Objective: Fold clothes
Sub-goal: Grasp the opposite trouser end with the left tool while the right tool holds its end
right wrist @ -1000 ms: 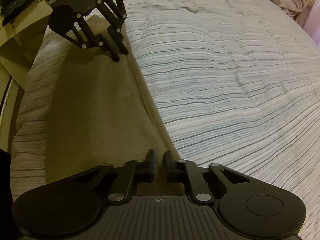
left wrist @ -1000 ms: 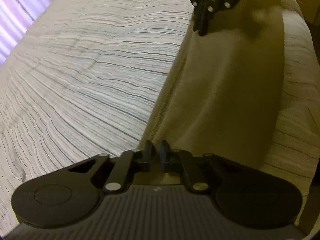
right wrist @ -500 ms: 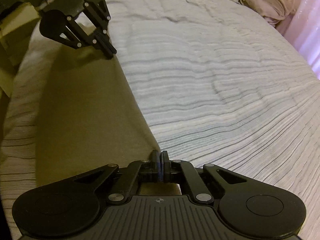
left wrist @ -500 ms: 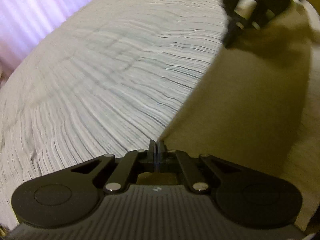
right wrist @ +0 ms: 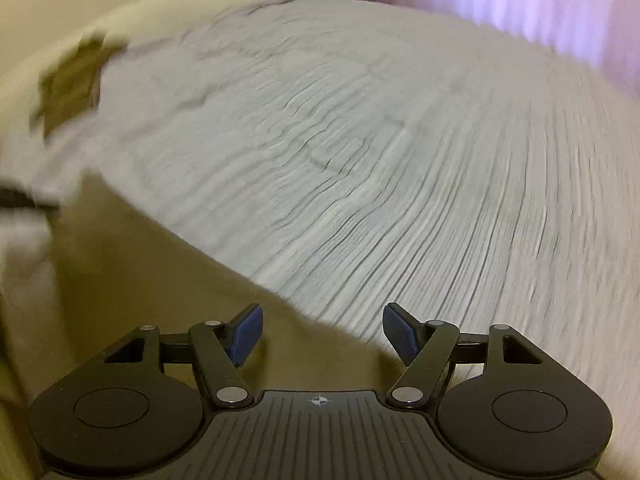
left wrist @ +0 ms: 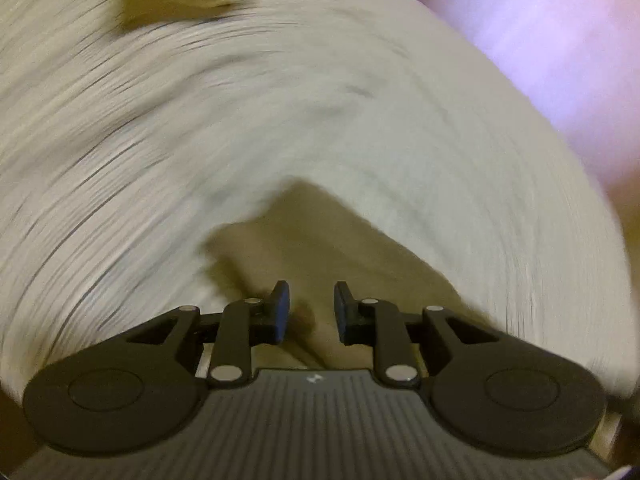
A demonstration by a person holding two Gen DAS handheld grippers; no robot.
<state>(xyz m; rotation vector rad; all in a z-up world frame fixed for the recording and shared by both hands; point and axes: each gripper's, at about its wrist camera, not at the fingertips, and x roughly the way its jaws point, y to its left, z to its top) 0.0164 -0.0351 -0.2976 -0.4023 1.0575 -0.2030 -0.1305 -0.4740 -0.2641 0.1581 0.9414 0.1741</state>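
While both views blur, we see our left tool (left wrist: 308, 306) and right tool (right wrist: 320, 332) just opening, nothing between their pads, above the tan garment (right wrist: 132, 280) lying on the striped bed (right wrist: 400, 160).

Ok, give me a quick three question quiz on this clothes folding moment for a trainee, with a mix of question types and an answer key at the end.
1. True or false: the right gripper is clamped on the tan garment.
2. Multiple choice: what does the bed cover look like? A) plain blue B) pale with thin dark stripes C) floral
3. Short answer: which gripper's jaws stand wider apart, the right one or the left gripper?

Key
1. False. Its jaws have just been opening and stand wide, with the garment lying below them, not pinched.
2. B.
3. The right. The left has also just been opening, with only a narrow gap so far and nothing pressed between its pads.
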